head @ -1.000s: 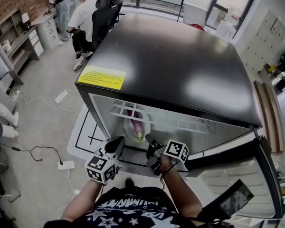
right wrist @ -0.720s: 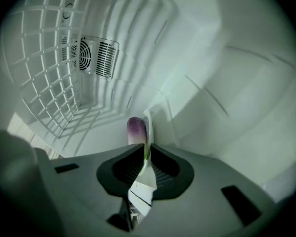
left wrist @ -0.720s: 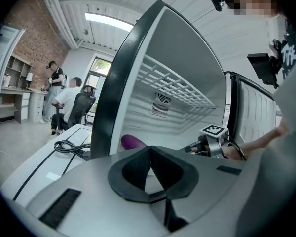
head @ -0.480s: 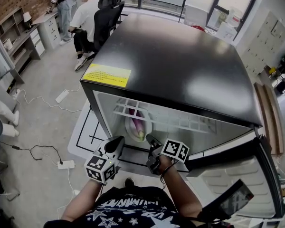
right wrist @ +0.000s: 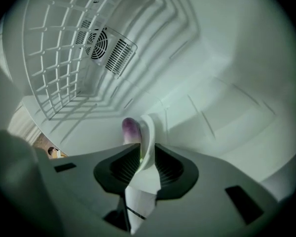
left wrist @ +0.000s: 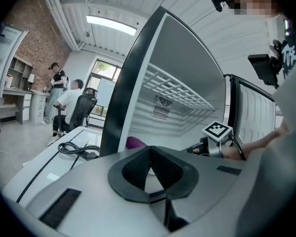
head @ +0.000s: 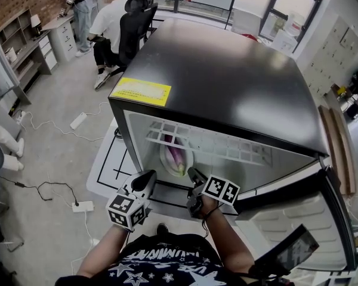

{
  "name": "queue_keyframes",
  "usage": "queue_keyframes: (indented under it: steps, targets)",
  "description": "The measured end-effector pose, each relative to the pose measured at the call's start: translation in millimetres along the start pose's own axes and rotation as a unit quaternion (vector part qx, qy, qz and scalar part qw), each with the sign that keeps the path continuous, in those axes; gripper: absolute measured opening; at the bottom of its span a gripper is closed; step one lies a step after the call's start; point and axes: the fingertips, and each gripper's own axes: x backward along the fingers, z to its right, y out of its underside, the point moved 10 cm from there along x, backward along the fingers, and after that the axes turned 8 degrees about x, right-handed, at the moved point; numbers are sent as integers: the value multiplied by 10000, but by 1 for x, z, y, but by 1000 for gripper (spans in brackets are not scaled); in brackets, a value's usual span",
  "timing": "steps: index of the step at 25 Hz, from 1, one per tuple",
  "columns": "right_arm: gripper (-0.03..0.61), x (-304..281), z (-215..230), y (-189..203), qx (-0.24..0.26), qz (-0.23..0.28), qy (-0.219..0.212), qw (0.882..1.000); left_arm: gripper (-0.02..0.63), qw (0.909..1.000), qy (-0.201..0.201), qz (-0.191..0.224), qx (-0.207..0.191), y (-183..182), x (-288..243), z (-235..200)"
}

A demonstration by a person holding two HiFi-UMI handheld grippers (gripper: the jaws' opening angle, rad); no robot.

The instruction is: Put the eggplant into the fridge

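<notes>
Two tools, left tool (head: 148, 177) and right tool (head: 194, 174), hover at the open fridge (head: 227, 82) in the head view; the eggplant (head: 178, 155) lies on a white plate (head: 167, 161) inside. Left gripper view: jaws together, empty. Right gripper view: jaws clamp the white plate's rim.

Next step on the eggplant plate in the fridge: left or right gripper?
Right. The right gripper is shut on the rim of the plate carrying the eggplant, inside the fridge, so it can likely just set down and release. The left gripper sits outside the opening, jaws together, empty.
</notes>
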Motion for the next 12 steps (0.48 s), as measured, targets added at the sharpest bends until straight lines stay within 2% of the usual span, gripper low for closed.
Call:
queue_keyframes:
  steps: [5,12]
  targets:
    - [72,8,2,4,13,65,114,9999,9,10000,19,11,5,2,9,1]
    - [72,23,-7,18,-9,411,120,9991,9,9999,104,-34,-14,7,28,2]
